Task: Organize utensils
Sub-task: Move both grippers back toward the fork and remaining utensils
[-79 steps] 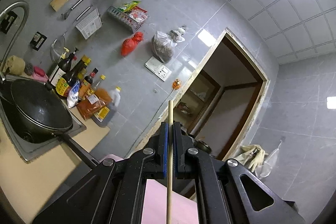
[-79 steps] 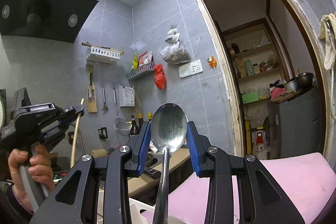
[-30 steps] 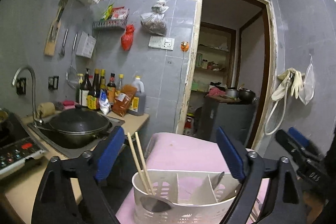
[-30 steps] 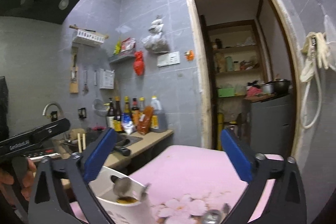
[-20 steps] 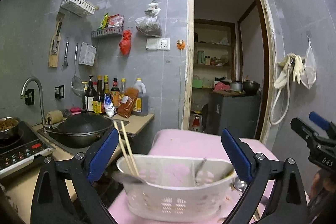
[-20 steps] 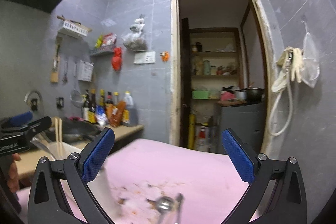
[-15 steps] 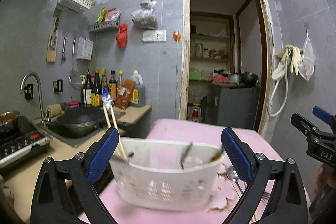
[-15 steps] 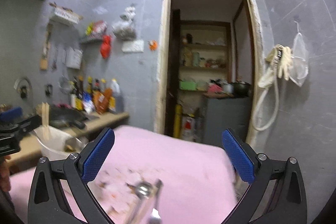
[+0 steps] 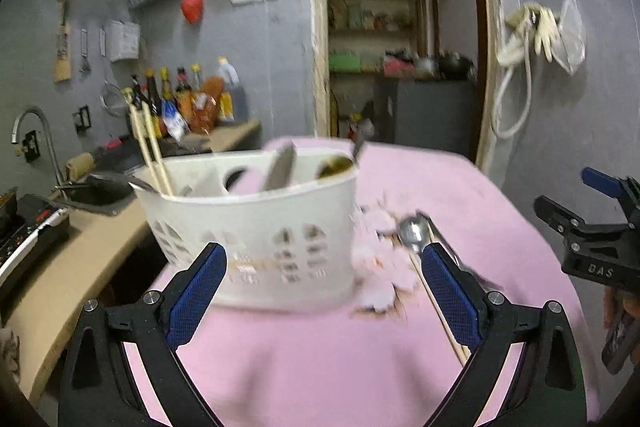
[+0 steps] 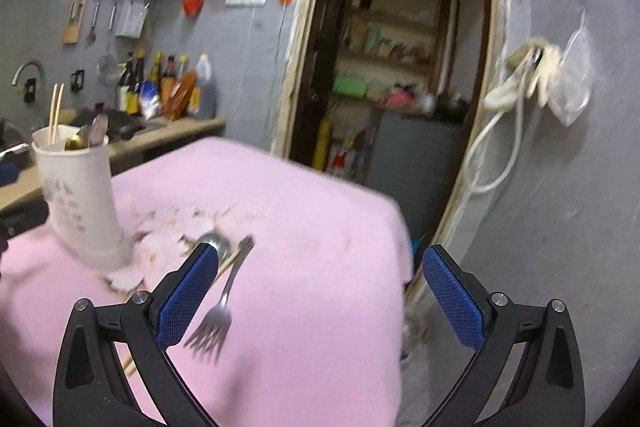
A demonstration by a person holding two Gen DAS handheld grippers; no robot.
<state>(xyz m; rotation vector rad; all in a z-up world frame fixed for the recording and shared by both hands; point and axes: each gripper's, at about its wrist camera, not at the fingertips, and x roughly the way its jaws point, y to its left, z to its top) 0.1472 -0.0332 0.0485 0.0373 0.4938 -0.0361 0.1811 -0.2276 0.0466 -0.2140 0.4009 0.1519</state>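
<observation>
Setting: a bench draped in a pink cloth (image 9: 320, 367), with a kitchen counter to the left and a doorway beyond
Caddy: a white perforated utensil caddy (image 9: 256, 239) stands on the cloth's left part, its inner dividers sorting the utensils by kind
Sorted items: a pair of chopsticks (image 9: 150, 151) stands upright in the caddy's left compartment; spoon handles lean in the middle and right ones, blurred
Loose items: a spoon (image 10: 214, 241), a fork (image 10: 222, 311) and a single chopstick (image 9: 438, 307) lie flat on the cloth just right of the caddy, on a pale flower print
Left gripper (image 9: 320, 299): jaws spread as wide as they go, nothing between the pads; it faces the caddy, the right pad near the loose spoon
Right gripper (image 10: 320, 303): jaws wide apart and empty; the fork lies just inside its left pad, tines toward the camera
Stage (judgement): both tools appear free for the next pick, three pieces left to sort
Next move (judgement): the fork is best taken by its thin handle, which lies flat on soft cloth
Risk (judgement): pads could pinch the cloth or nudge the neighbouring spoon
</observation>
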